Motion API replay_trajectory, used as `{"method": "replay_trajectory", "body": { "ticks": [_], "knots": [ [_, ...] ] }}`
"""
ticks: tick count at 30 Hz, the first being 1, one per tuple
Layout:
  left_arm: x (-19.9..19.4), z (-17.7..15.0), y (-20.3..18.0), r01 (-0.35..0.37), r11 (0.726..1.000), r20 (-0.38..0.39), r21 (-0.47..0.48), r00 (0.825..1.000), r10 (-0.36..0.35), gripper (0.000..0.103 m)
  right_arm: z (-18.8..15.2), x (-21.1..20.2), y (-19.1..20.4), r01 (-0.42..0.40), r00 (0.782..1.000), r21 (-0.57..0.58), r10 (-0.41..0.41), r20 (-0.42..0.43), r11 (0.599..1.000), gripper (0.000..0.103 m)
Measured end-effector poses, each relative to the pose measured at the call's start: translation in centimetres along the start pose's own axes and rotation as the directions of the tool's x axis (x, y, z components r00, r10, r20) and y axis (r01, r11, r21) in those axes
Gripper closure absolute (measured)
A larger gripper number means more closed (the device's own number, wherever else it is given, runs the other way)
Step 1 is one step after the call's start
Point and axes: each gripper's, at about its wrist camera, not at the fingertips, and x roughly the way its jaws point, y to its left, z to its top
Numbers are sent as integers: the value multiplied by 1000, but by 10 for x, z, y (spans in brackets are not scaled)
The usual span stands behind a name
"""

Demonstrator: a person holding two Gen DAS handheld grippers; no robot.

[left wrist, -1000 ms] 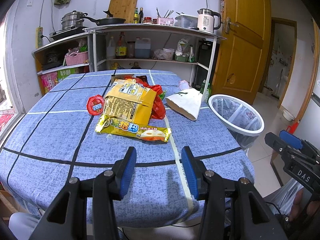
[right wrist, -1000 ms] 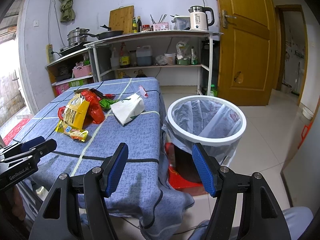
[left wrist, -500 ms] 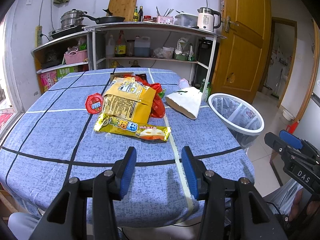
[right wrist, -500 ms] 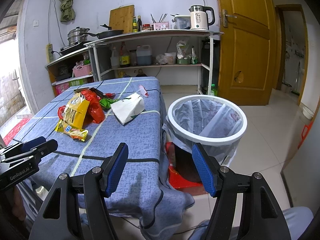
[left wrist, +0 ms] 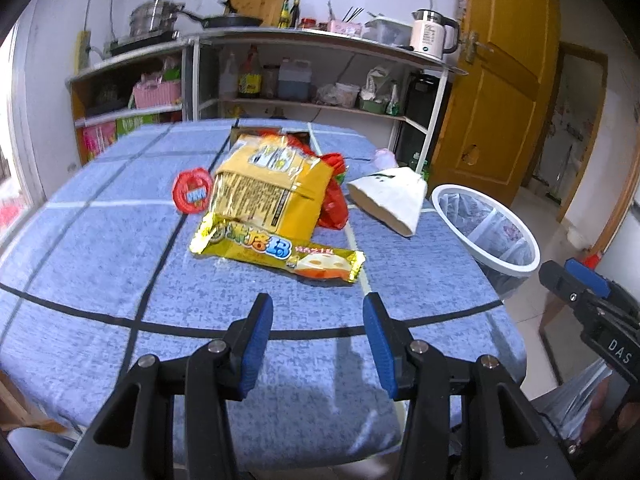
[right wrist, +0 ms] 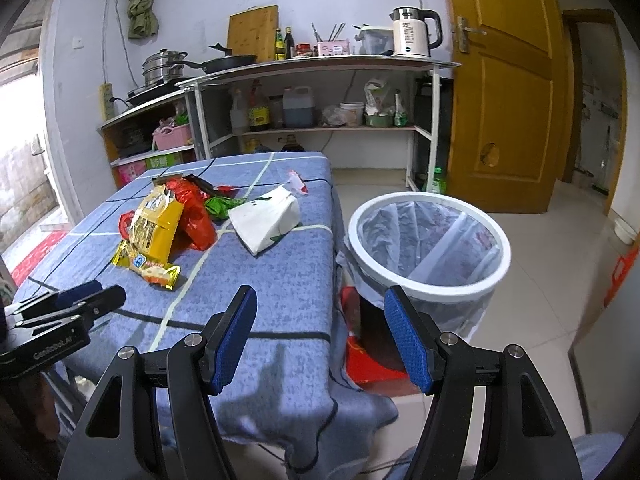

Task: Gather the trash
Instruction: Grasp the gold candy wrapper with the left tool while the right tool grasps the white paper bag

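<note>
Trash lies on the blue tablecloth (left wrist: 100, 264): a long yellow snack wrapper (left wrist: 276, 250), a big yellow bag (left wrist: 272, 194), a red bag (left wrist: 334, 200) behind it, a round red packet (left wrist: 192, 192) and a white paper bag (left wrist: 390, 198). A white bin (left wrist: 486, 232) with a clear liner stands right of the table. My left gripper (left wrist: 318, 312) is open and empty, just short of the long wrapper. My right gripper (right wrist: 318, 312) is open and empty, over the table's near right corner beside the bin (right wrist: 428, 246). A green wrapper (right wrist: 220, 204) shows in the right wrist view.
Kitchen shelves (left wrist: 304, 76) with pots, bottles and a kettle (left wrist: 430, 34) stand behind the table. A wooden door (left wrist: 500, 92) is at the right. A red object (right wrist: 368, 360) lies on the tiled floor under the bin.
The left gripper has moved slightly forward toward the long yellow wrapper. The right gripper has barely moved. Both stay open.
</note>
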Motion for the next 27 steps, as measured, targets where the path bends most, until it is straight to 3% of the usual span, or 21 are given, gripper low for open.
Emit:
{"method": "replay_trajectory", "body": {
  "ticks": [6, 9, 14, 18, 22, 27],
  "knots": [
    [19, 14, 18, 14, 996, -45, -89, 999, -18, 53, 16, 28, 8, -58, 998, -34, 57, -42, 998, 36],
    [29, 22, 29, 22, 988, -62, -156, 998, -32, 48, 29, 47, 12, -98, 993, -48, 95, -69, 994, 36],
    [47, 31, 42, 26, 967, -104, -254, 993, -54, 48, 51, 84, 14, -169, 978, -39, 163, -128, 985, 36],
    [57, 35, 47, 28, 950, -121, -311, 990, -69, 45, 66, 119, 13, -213, 960, -10, 208, -189, 977, 36],
    [65, 41, 48, 19, 939, -128, -342, 990, -67, 45, 76, 155, 11, -260, 927, 56, 265, -265, 964, 36],
    [73, 48, 51, -10, 935, -128, -355, 991, -38, 45, 81, 187, 16, -250, 908, 87, 265, -323, 964, 36]
  ]
}}
